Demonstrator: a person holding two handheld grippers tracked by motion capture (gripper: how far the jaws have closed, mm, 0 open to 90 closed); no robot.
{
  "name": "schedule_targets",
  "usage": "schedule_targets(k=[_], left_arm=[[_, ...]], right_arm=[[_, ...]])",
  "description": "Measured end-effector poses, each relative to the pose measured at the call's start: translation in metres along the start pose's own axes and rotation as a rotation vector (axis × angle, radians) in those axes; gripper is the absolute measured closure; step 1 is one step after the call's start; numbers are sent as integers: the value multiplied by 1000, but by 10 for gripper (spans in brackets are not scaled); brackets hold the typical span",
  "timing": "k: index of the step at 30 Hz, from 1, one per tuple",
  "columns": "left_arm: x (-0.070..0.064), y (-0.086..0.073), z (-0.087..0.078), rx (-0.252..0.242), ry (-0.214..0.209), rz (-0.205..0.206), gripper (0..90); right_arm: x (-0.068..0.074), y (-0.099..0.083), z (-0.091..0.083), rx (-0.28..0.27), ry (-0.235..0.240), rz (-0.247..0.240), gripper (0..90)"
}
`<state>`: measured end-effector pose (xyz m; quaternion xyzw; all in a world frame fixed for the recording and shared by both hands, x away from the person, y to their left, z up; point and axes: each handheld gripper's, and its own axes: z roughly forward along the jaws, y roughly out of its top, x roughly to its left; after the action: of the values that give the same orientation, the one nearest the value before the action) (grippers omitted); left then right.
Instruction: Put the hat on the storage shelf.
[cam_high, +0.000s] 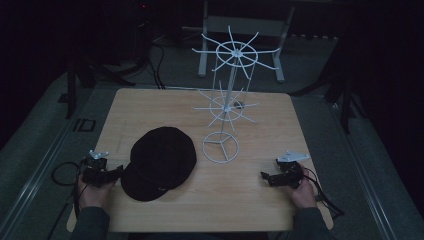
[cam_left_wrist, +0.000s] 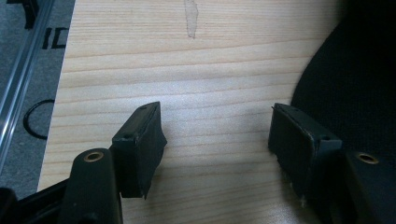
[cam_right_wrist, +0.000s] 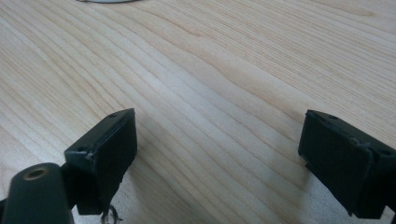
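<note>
A black cap (cam_high: 159, 162) lies flat on the wooden table (cam_high: 260, 200), left of centre. A white wire rack (cam_high: 229, 95) with two tiers of spokes stands upright behind it on a ring base (cam_high: 220, 146). My left gripper (cam_high: 118, 172) rests at the table's left edge, open, its tips right beside the cap's brim. In the left gripper view the jaws (cam_left_wrist: 217, 135) stand wide apart over bare wood, with the cap (cam_left_wrist: 350, 88) at the right. My right gripper (cam_high: 264, 176) sits open near the front right, and its jaws (cam_right_wrist: 219, 149) frame nothing but wood.
A person's hands hold both grippers from the bottom edge. Cables trail off each gripper over the table sides. Beyond the table there are a grey floor, black cables and a white frame (cam_high: 240, 30).
</note>
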<state>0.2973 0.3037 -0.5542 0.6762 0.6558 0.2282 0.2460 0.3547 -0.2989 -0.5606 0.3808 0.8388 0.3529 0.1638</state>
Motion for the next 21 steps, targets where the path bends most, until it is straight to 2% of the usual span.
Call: schedule_targets(k=[4, 8, 13, 17, 19, 21], left_arm=[[-1, 2, -2, 20, -17, 16, 443], [0, 3, -5, 40, -67, 15, 502], [-1, 7, -14, 33, -83, 23, 502], [-3, 13, -22, 39, -122, 41, 479], [-4, 17, -26, 31, -126, 48, 478], [-5, 20, -29, 26, -133, 42, 476]], right_arm=[[0, 0, 0, 0, -1, 1, 115], [0, -1, 0, -1, -1, 2, 115], [0, -1, 0, -1, -1, 1, 115], [0, -1, 0, 0, -1, 1, 114], [0, -1, 0, -1, -1, 1, 115], [0, -1, -1, 0, -1, 1, 115]])
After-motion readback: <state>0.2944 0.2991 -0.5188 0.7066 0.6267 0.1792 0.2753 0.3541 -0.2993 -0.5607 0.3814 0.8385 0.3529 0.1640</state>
